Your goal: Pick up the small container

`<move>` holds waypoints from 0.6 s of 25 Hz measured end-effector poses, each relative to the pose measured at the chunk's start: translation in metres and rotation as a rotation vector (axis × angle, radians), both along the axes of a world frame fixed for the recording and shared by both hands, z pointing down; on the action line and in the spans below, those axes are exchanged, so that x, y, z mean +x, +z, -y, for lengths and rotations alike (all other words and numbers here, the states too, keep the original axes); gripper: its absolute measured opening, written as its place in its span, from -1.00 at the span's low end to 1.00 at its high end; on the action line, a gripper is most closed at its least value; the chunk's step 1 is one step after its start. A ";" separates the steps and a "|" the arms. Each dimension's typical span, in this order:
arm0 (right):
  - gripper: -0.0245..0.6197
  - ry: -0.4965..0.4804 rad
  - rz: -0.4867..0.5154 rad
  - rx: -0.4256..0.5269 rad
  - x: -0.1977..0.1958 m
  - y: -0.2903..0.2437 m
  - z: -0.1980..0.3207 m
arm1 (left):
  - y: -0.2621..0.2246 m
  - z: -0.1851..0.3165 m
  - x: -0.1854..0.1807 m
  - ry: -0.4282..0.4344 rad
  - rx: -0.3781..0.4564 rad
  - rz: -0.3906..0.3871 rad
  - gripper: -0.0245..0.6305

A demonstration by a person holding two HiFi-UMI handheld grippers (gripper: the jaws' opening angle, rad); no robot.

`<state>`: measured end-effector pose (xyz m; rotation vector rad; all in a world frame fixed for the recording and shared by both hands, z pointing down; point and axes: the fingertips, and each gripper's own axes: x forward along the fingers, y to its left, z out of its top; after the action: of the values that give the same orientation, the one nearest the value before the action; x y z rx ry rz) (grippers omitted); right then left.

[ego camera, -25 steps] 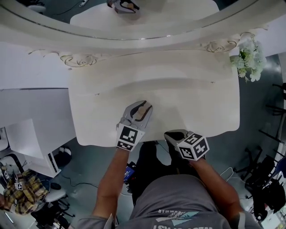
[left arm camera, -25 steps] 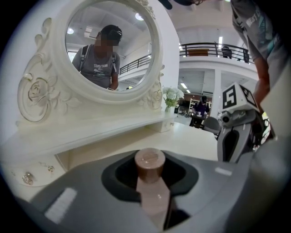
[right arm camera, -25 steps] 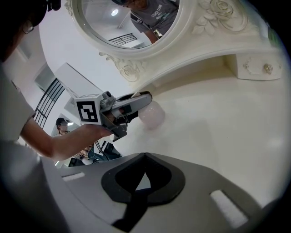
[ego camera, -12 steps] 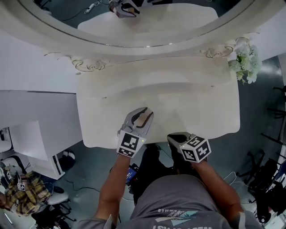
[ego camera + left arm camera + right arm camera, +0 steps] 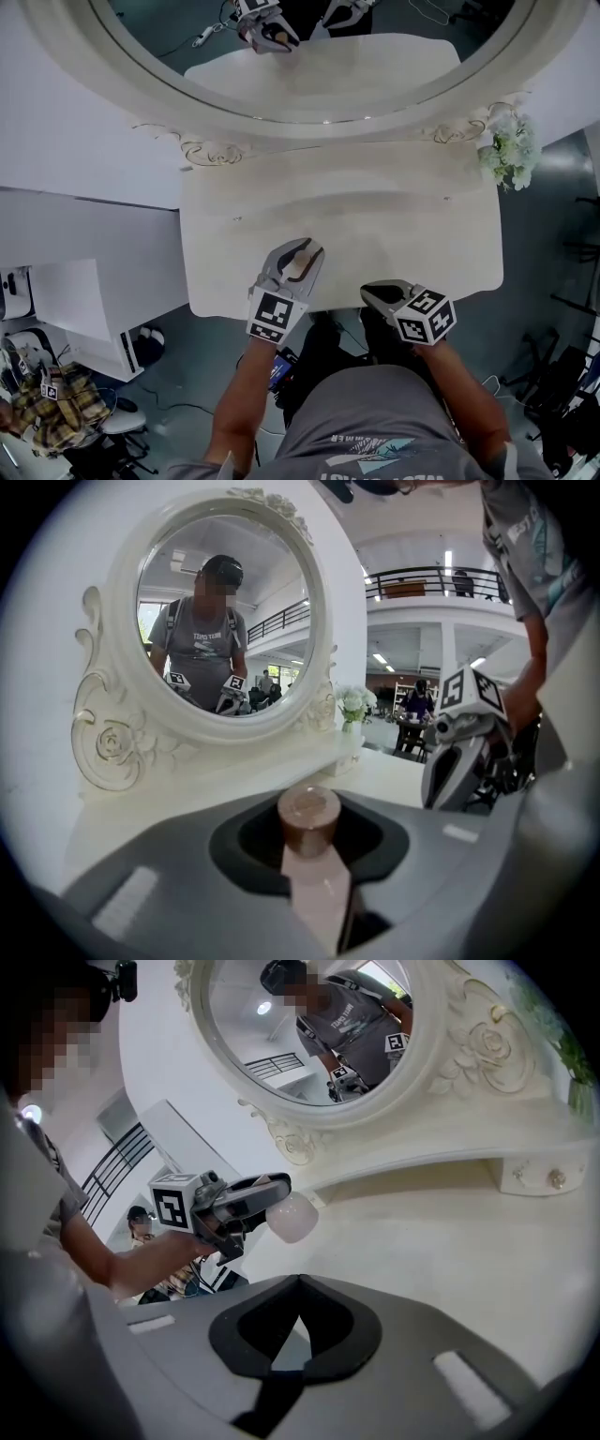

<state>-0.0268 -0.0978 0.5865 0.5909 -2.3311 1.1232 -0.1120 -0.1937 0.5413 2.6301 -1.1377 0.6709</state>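
The left claw (image 5: 300, 251) pinches the small container (image 5: 308, 810) between its jaws; pickup seems complete, so next it need only hold firm.

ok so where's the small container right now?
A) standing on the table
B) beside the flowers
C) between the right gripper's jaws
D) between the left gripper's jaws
D: the left gripper view shows the small container clamped between the jaws of the left gripper, while the right gripper has its jaws together with nothing between them.
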 end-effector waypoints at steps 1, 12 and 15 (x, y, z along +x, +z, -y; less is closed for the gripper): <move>-0.92 -0.009 0.010 0.011 -0.002 -0.006 0.000 | -0.004 0.000 -0.002 -0.003 0.001 0.001 -0.61; -0.93 -0.081 0.033 0.141 -0.022 -0.060 0.011 | -0.059 0.001 -0.017 0.001 0.034 0.011 -0.61; -0.93 -0.087 0.031 0.172 -0.027 -0.071 0.016 | -0.073 -0.002 -0.023 0.007 0.049 0.011 -0.61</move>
<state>-0.0537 -0.1139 0.5150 0.5304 -2.4715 0.9047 -0.1348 -0.1922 0.4686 2.6748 -1.1632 0.6682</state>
